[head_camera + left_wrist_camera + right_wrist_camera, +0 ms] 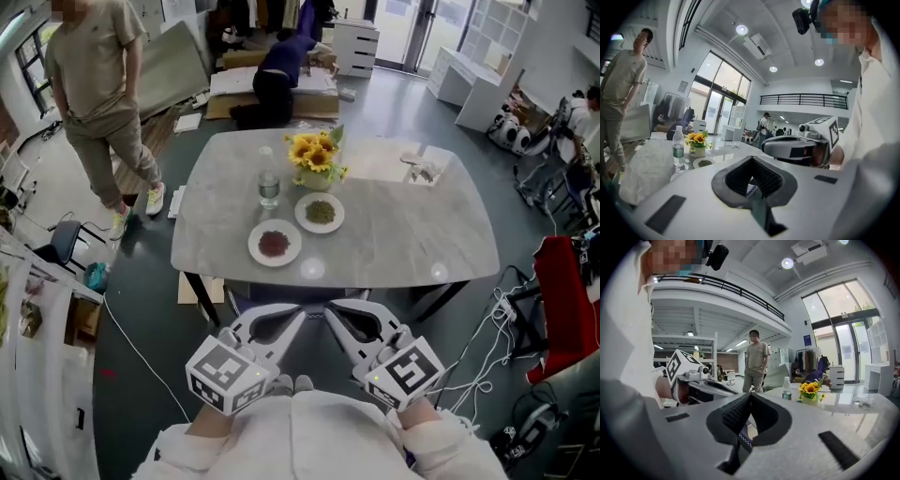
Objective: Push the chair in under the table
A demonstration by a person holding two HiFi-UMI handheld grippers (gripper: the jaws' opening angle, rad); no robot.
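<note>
A grey marble-topped table (pixel 412 234) stands in front of me. I cannot make out a chair in any view; only dark table legs (pixel 199 292) show below the near edge. My left gripper (pixel 299 312) and right gripper (pixel 328 308) are side by side just short of that edge. Both are shut with nothing between the jaws, and their tips nearly meet. In the left gripper view the shut left gripper (pixel 752 158) points at the table, with the right gripper (pixel 801 145) beside it. The right gripper view shows the right gripper (pixel 750 394) shut and the left gripper (pixel 696 378) beside it.
On the table are a water bottle (pixel 269 187), a sunflower pot (pixel 316 161), two plates of food (pixel 275 243) and crumpled tissue (pixel 424 171). One person (pixel 103 103) stands at the far left and another (pixel 279 75) crouches behind. Cables (pixel 487 328) and a red object (pixel 567 291) lie at the right.
</note>
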